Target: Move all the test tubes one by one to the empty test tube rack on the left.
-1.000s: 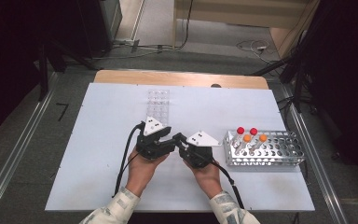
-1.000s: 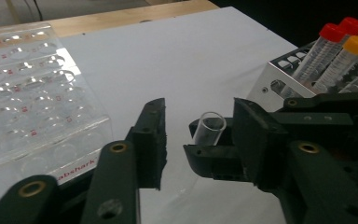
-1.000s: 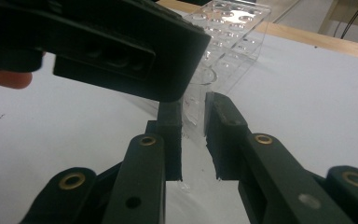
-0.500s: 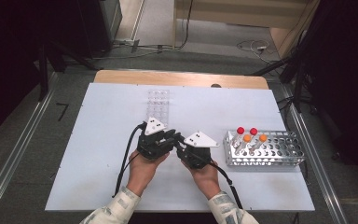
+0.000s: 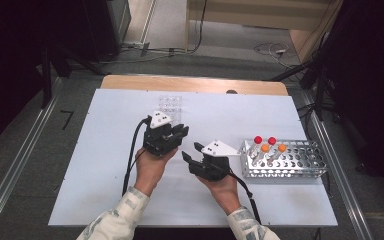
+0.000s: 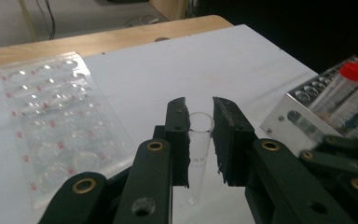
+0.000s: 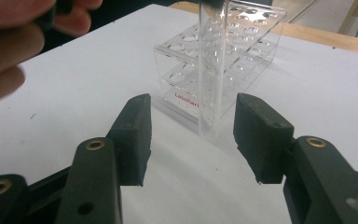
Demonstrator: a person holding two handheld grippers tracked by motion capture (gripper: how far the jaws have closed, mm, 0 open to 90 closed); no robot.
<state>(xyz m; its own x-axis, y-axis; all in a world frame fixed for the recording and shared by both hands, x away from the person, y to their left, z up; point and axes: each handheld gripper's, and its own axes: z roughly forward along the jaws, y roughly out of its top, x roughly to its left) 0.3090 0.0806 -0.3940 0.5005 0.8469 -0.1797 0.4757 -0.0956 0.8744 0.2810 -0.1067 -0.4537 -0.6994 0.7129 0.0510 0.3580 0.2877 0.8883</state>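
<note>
The jaws of the left gripper are clamped on a clear glass tube, which is pinched upright between the two black pads, open mouth up, its rounded bottom hanging just above the white desk. They've just been closing, and the tube is the thing caught between them. From the right gripper view, the same tube is seen standing vertical, its top lost in the left gripper at the upper edge of the frame.

The right gripper jaws have just been opening and are now parted fairly wide, with the lower end of the tube between them but no pad seen touching it, so nothing is held there. In the high view the two grippers are seen close together near the middle of the desk, left gripper a bit farther from the person, right gripper just beside it.

A clear plastic rack with red lettering is set right behind the tube. A metal rack is parked off to the right, well apart, with red-capped tubes and orange-capped tubes stuck in its near-left corner.
</note>
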